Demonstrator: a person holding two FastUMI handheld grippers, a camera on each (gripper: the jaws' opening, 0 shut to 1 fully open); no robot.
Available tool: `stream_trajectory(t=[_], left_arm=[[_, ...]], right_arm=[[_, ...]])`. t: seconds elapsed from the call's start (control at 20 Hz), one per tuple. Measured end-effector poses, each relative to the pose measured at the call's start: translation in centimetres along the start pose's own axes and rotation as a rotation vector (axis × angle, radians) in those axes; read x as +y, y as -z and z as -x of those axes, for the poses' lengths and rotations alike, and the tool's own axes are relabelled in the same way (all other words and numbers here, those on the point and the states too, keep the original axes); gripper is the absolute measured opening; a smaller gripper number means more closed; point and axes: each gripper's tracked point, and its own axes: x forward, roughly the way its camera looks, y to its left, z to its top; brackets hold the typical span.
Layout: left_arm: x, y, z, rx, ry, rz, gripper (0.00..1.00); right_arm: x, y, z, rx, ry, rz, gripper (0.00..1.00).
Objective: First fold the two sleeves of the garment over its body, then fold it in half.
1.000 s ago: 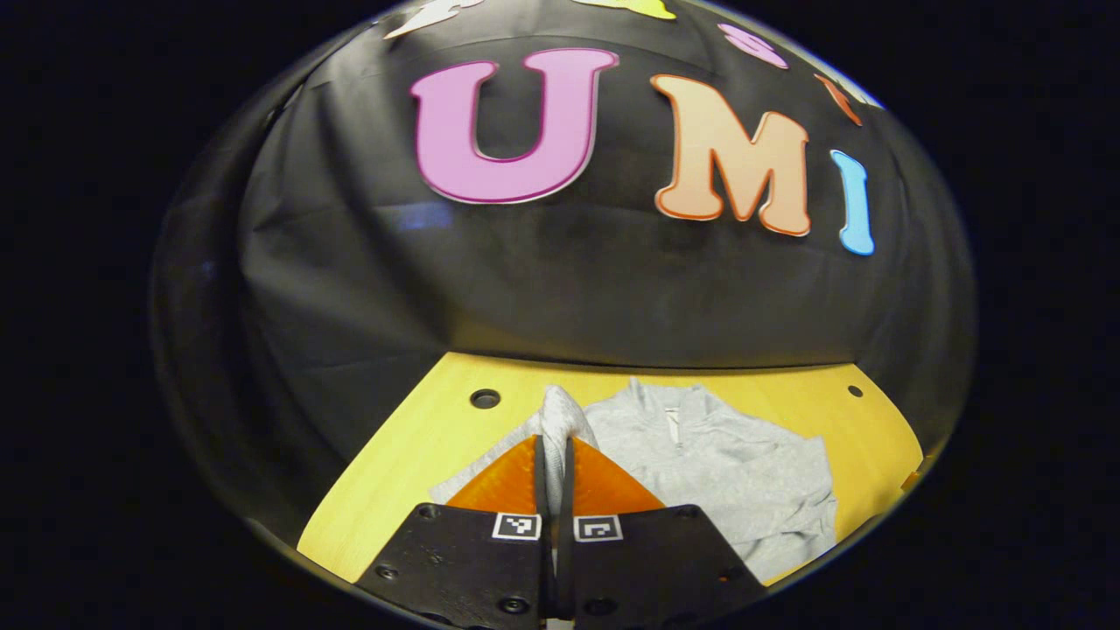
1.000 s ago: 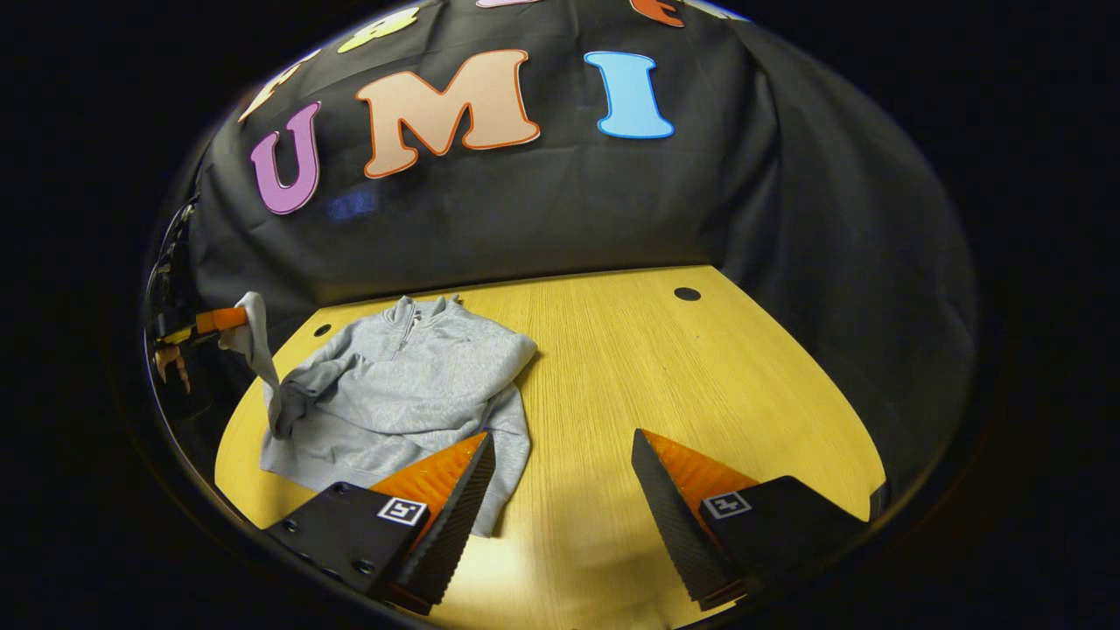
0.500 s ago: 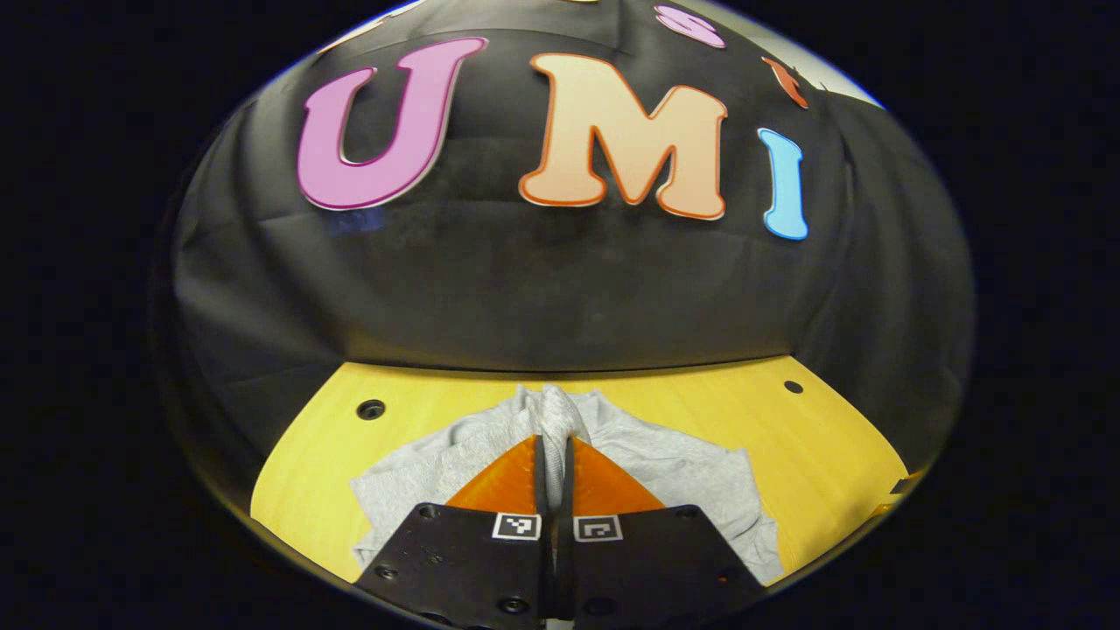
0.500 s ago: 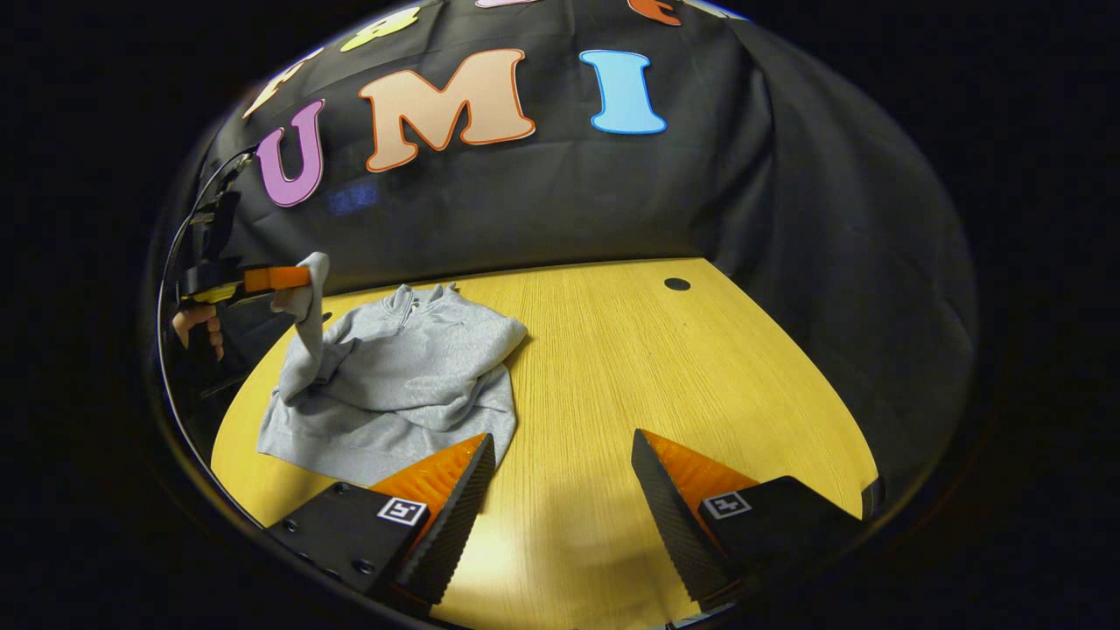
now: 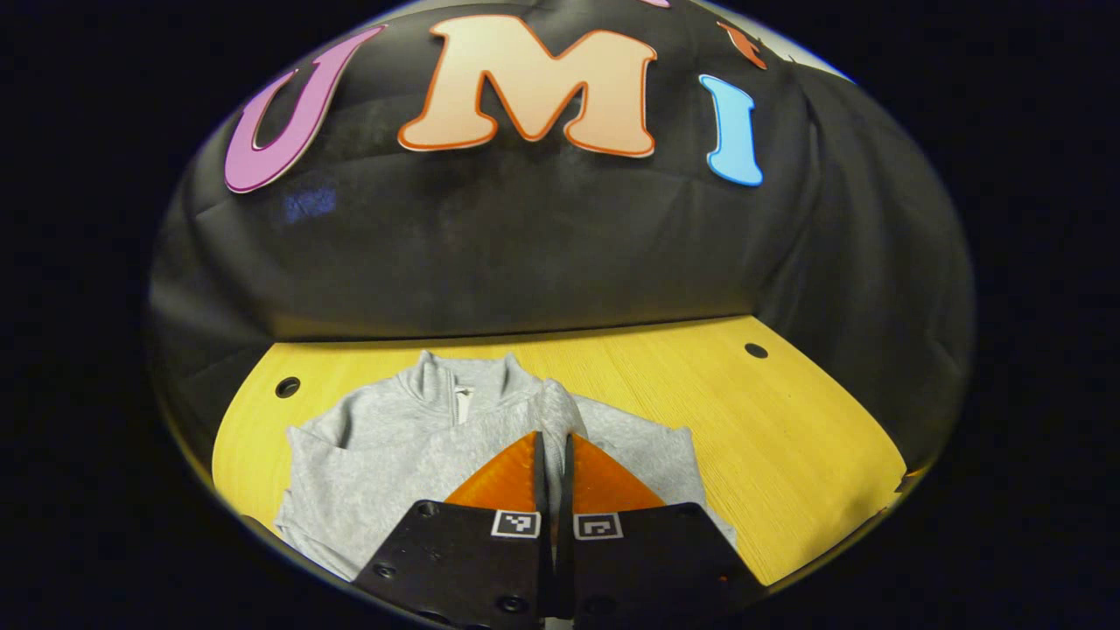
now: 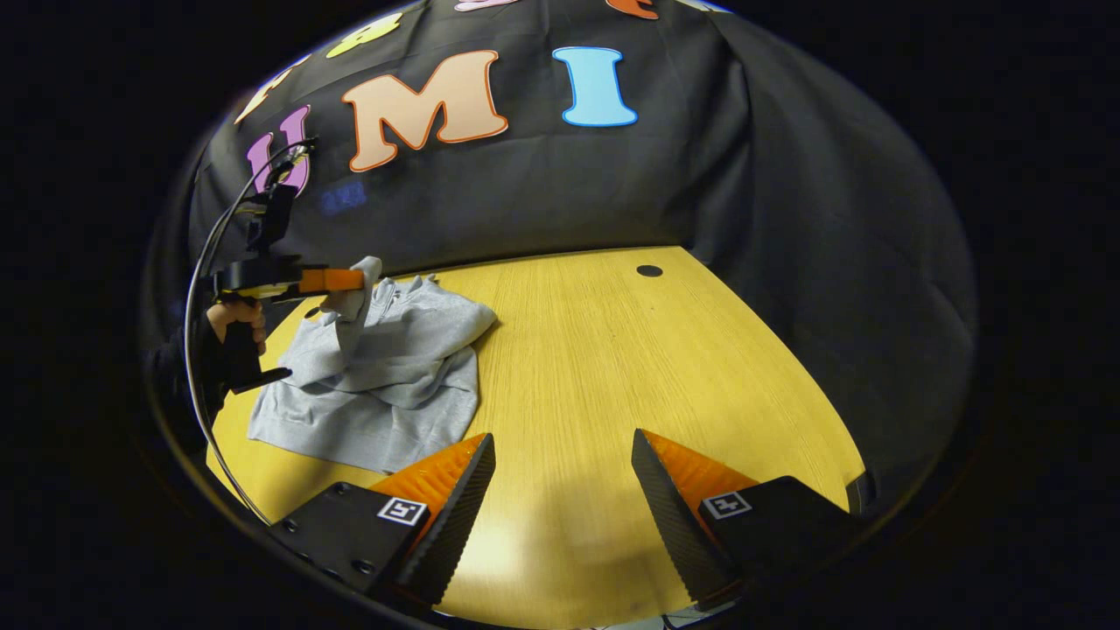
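Since the earlier frame, our left gripper (image 5: pixel 553 446) has carried the sleeve (image 6: pixel 354 293) inward over the garment (image 5: pixel 394 437) on the table (image 6: pixel 612 350), clamped for folding. Our right gripper (image 6: pixel 560 477) waits with fingers apart.

Grey garment (image 5: pixel 394 455); yellow wood-grain table (image 6: pixel 612 367); orange/blk fingers (image 6: pixel 674 490).

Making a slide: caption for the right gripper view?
Left gripper carries a sleeve over the grey pullover; right gripper waits open above the table.
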Motion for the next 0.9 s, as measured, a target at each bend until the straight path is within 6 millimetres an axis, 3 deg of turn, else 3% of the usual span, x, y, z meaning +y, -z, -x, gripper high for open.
stream_trajectory(t=[0.15, 0.25, 0.3, 0.35, 0.4, 0.45, 0.6, 0.75, 0.9], left_arm=[[-1.2, 1.8, -1.3, 0.038, -0.016, -0.005, 0.00], [-1.5, 2.5, -1.9, 0.050, -0.044, 0.001, 0.01], [-1.6, 2.8, -2.0, 0.053, -0.051, 0.007, 0.05], [-1.9, 2.9, -1.8, 0.054, -0.048, 0.017, 0.07], [-2.2, 2.6, -1.6, 0.047, -0.049, 0.027, 0.19], [-2.1, 2.4, -1.3, 0.034, -0.058, 0.027, 0.26], [-0.6, 1.5, 0.8, -0.009, -0.116, 0.015, 0.94], [2.6, 1.3, 4.2, -0.052, -0.175, 0.052, 0.97], [6.8, 2.1, 7.9, -0.060, -0.222, 0.056, 0.95]], right_arm=[[-1.5, 0.7, 0.3, 0.004, -0.007, 0.002, 0.98], [-1.9, 0.7, 0.2, 0.000, -0.020, -0.003, 0.94], [-1.9, 0.6, 0.2, -0.002, -0.030, -0.003, 0.98], [-2.0, 0.6, 0.1, -0.003, -0.041, 0.002, 0.94], [-1.9, 0.5, 0.0, -0.006, -0.055, 0.009, 0.94], [-1.8, 0.2, -0.1, -0.013, -0.068, 0.021, 0.94], [-1.0, -0.2, -0.7, -0.010, -0.104, 0.034, 0.98], [1.7, -1.2, -1.1, -0.019, -0.164, 0.013, 0.94], [4.4, -1.9, -2.3, -0.014, -0.195, 0.012, 0.98]])
